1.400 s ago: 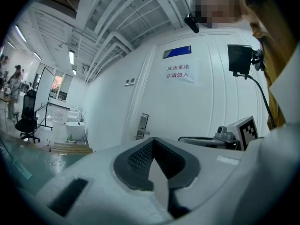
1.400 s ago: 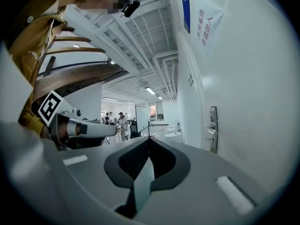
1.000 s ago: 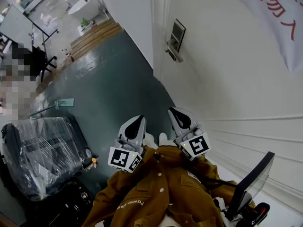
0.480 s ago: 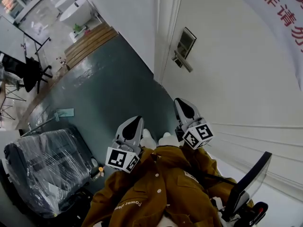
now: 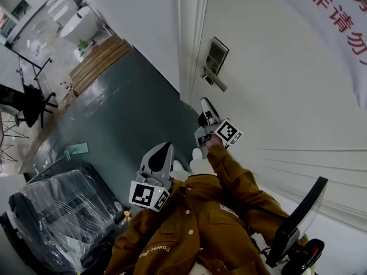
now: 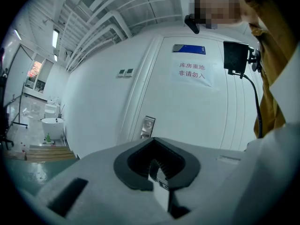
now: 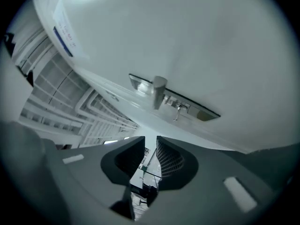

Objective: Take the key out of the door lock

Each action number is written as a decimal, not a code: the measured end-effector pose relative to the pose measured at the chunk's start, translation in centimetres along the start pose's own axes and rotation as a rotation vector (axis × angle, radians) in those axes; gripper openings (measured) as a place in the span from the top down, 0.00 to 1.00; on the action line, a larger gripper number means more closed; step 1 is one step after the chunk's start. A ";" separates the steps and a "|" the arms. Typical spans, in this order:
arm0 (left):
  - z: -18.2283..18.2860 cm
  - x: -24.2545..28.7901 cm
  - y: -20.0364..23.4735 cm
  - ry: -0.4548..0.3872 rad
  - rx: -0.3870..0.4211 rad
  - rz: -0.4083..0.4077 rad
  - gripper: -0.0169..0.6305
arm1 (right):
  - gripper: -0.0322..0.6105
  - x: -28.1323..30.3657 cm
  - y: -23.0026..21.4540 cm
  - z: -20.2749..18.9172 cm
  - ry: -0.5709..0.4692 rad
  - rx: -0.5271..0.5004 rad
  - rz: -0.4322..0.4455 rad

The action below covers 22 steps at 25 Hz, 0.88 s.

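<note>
The silver lock plate point(image 5: 217, 55) with its lever handle point(image 5: 213, 77) sits on the white door point(image 5: 275, 90). In the right gripper view the handle point(image 7: 159, 91) points at me and a small key point(image 7: 177, 111) hangs from the lock plate point(image 7: 197, 110) just beside it. My right gripper point(image 5: 206, 109) is raised below the handle, a short way off the door. Its jaws point(image 7: 150, 142) are opening with nothing between them. My left gripper point(image 5: 160, 153) stays low by the brown jacket, jaws point(image 6: 154, 159) together and empty; the lock point(image 6: 148, 127) shows far off.
A plastic-wrapped black chair point(image 5: 54, 213) stands on the dark floor at lower left. Wooden steps point(image 5: 97, 62) and a white bathtub point(image 5: 77, 24) lie farther back. A notice with red print point(image 5: 338, 7) hangs on the door. A black stand point(image 5: 293, 222) is at lower right.
My right gripper has risen from beside the left one up towards the door handle. The left gripper has hardly moved.
</note>
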<state>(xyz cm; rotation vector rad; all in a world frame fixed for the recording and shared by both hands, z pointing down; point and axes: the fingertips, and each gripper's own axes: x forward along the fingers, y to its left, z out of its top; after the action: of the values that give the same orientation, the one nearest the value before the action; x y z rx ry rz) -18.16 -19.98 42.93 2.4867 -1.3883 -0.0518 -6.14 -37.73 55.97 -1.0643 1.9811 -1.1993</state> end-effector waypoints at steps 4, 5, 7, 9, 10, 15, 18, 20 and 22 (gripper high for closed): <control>0.0 -0.3 0.7 0.005 -0.002 0.026 0.98 | 0.81 3.0 -4.0 1.1 -0.098 0.131 -0.003; 0.0 -0.4 0.9 0.008 -0.003 0.033 0.98 | 0.81 3.7 -4.8 1.1 -0.122 0.202 -0.009; 0.0 -0.5 1.0 0.013 -0.002 0.043 0.98 | 0.81 4.7 -5.9 1.2 -0.152 0.271 -0.026; 0.0 -0.7 1.2 0.015 0.001 0.048 0.98 | 0.81 5.6 -6.6 1.8 -0.181 0.296 -0.033; 0.0 -0.7 1.3 0.017 0.002 0.051 0.98 | 0.81 6.1 -6.9 2.1 -0.198 0.309 -0.031; -0.1 -0.4 1.7 0.036 0.007 0.055 0.98 | 0.77 7.9 -8.2 2.9 -0.238 0.354 -0.046; -0.1 -0.1 1.7 0.045 0.012 0.054 0.98 | 0.76 8.5 -8.8 2.9 -0.262 0.387 -0.049; -0.2 0.0 1.7 0.051 0.014 0.054 0.98 | 0.76 8.7 -9.3 3.3 -0.292 0.409 -0.045; -0.2 -0.1 2.0 0.056 0.013 0.057 0.98 | 0.78 8.9 -9.7 3.7 -0.316 0.425 -0.041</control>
<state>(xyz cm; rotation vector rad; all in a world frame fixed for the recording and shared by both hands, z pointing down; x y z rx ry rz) -19.85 -20.80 43.68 2.4382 -1.4404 0.0388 -4.58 -49.61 62.49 -1.0018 1.3936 -1.3066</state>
